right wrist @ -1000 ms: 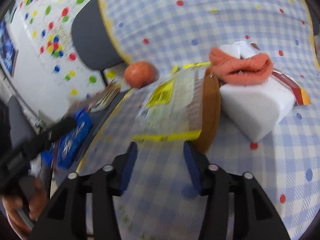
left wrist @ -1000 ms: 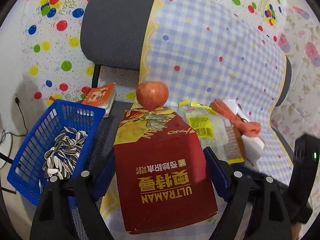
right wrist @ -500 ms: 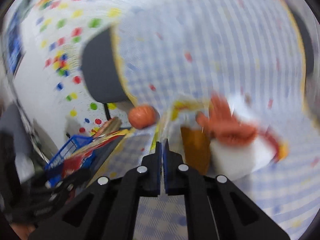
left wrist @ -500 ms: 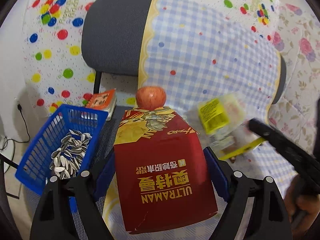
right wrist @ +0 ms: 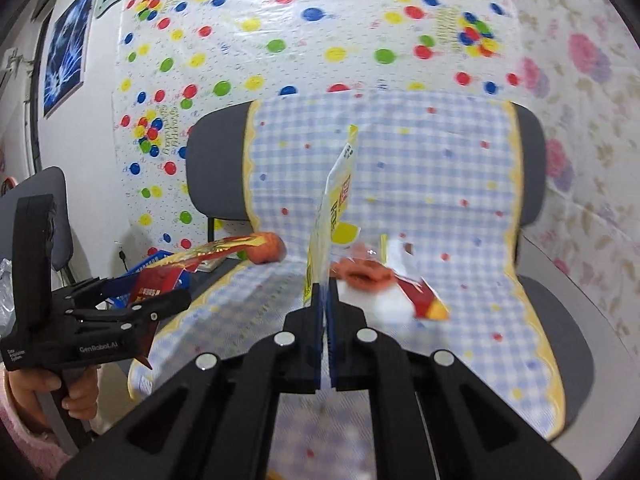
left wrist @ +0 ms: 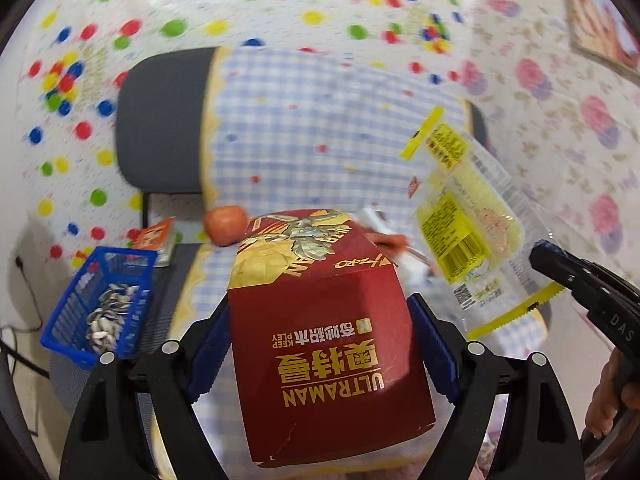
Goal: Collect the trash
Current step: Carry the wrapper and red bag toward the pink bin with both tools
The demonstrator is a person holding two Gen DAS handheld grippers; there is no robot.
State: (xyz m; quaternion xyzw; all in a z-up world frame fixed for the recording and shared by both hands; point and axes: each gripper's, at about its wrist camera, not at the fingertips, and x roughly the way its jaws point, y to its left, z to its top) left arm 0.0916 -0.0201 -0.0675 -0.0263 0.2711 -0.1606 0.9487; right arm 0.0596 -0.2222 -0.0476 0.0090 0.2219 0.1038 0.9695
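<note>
Pinching wrapper (right wrist: 334, 216) edge above chair (right wrist: 560, 320)

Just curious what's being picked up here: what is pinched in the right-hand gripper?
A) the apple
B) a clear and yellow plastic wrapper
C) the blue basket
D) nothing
B: the right gripper is shut on the edge of the clear and yellow plastic wrapper, which hangs in the air above the chair.

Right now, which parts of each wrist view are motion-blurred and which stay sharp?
Left wrist view: red box between the fingers is sharp, chair and dotted wall smeared. Right wrist view: wrapper and orange cloth blurred; black fingers crisp.
</note>
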